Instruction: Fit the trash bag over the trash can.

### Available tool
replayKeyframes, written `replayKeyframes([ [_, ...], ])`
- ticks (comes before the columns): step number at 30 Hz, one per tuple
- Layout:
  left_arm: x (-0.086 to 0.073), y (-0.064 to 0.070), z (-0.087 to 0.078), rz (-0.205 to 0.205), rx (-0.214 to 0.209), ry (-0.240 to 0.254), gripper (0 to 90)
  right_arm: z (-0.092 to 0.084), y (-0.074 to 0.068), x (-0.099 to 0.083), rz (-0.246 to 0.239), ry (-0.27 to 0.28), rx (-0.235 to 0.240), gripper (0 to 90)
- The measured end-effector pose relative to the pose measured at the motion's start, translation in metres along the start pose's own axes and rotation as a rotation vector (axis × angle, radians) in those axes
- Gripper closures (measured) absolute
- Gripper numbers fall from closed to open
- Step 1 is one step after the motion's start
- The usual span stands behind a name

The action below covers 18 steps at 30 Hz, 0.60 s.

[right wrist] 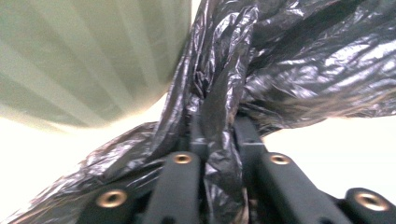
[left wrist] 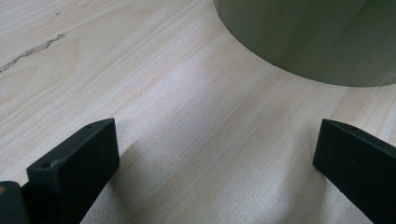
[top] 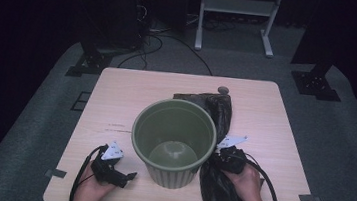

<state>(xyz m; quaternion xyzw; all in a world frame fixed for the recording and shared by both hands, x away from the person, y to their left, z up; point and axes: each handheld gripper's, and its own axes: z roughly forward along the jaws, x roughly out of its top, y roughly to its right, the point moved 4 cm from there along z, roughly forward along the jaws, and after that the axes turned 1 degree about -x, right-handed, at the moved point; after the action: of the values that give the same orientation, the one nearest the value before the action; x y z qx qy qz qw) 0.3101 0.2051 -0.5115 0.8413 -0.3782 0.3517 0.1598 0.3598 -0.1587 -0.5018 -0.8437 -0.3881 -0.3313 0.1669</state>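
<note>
Black plastic bag (top: 219, 150) lies on table (top: 265, 114) right of green bin (top: 173, 142); right hand-held gripper (right wrist: 219, 140) clamped on a fold. Left hand-held gripper (left wrist: 215, 154) rests low on table, jaws apart. No legible writing.

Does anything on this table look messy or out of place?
Only the black plastic bag: it lies crumpled beside the green bin instead of lining it. The right gripper has pinched a fold of it. Nothing is spilled or damaged.

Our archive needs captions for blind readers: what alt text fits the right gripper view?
The right gripper has its two black jaws shut on a bunched fold of crinkled black plastic bag. The ribbed side of a green bin stands close behind at upper left, on a pale table.
</note>
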Motion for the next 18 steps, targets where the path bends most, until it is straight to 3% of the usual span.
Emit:
replayKeyframes([
  [2,0.0,0.0,0.0,0.0,0.0,0.0,0.0,0.0,0.0,-0.001,0.006,0.003,0.026,88.0],
  [8,0.0,0.0,0.0,0.0,0.0,0.0,0.0,-0.006,-0.001,-0.001,-0.003,0.016,0.065,88.8],
  [18,0.0,0.0,0.0,0.0,0.0,0.0,0.0,-0.048,-0.005,0.008,-0.028,0.084,0.136,88.9],
])
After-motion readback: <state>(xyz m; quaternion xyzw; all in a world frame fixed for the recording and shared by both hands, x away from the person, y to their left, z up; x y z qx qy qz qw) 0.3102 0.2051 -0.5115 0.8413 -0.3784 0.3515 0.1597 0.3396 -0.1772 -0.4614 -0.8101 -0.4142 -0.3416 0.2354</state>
